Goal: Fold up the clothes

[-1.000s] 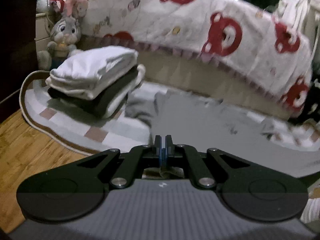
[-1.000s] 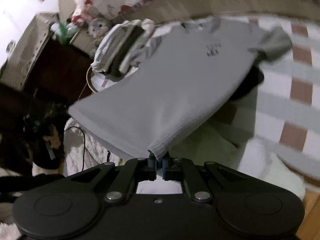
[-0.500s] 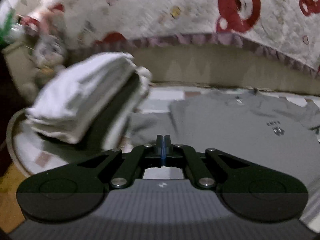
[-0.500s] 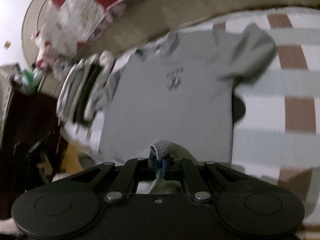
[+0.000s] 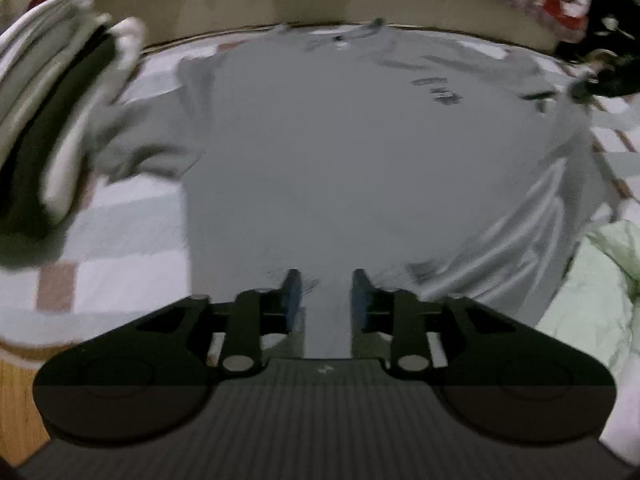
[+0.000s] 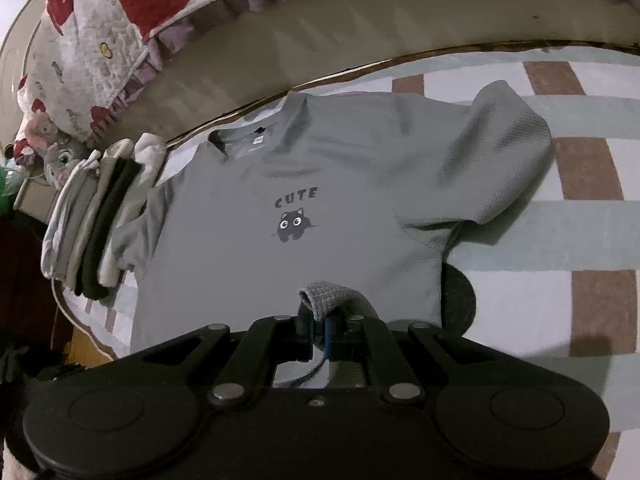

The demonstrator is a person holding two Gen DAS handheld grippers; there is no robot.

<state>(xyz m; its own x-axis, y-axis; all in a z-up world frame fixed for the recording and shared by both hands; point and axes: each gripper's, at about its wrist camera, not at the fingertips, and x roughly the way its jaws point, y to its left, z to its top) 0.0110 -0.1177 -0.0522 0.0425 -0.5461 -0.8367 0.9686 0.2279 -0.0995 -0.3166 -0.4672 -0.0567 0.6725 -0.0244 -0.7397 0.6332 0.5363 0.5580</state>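
1. The left gripper (image 5: 323, 292) stands nearest in its own view, its two black fingers spread apart with blue pads on the inner faces; the hem of the grey T-shirt (image 5: 340, 152) lies in the gap between them, not pinched.
2. The right gripper (image 6: 318, 326) has its fingers pressed together on a bunched fold of the T-shirt's (image 6: 320, 184) hem, whose waffle-knit weave shows clearly where it humps over the tips.
3. The T-shirt is spread front-up and mostly flat on a checked rug (image 6: 580, 240) of pale grey, white and brown squares, collar at the far end and short sleeves out to both sides. Its chest carries the dark letters "CUTE" above a small black cat print (image 6: 293, 224).
4. A pale green cloth (image 5: 592, 292) lies just beside the shirt's right lower edge in the left wrist view; its kind cannot be told.
5. A stack of folded clothes (image 6: 96, 220), white, grey and black layers, sits touching the shirt's left sleeve.
6. A grey plush rabbit (image 6: 56, 156) sits behind the stack.
7. Farthest, a quilted white bedspread (image 6: 116, 28) with red bear shapes and a ruffled purple edge hangs over a beige bed side (image 6: 360, 40) along the rug's far border.
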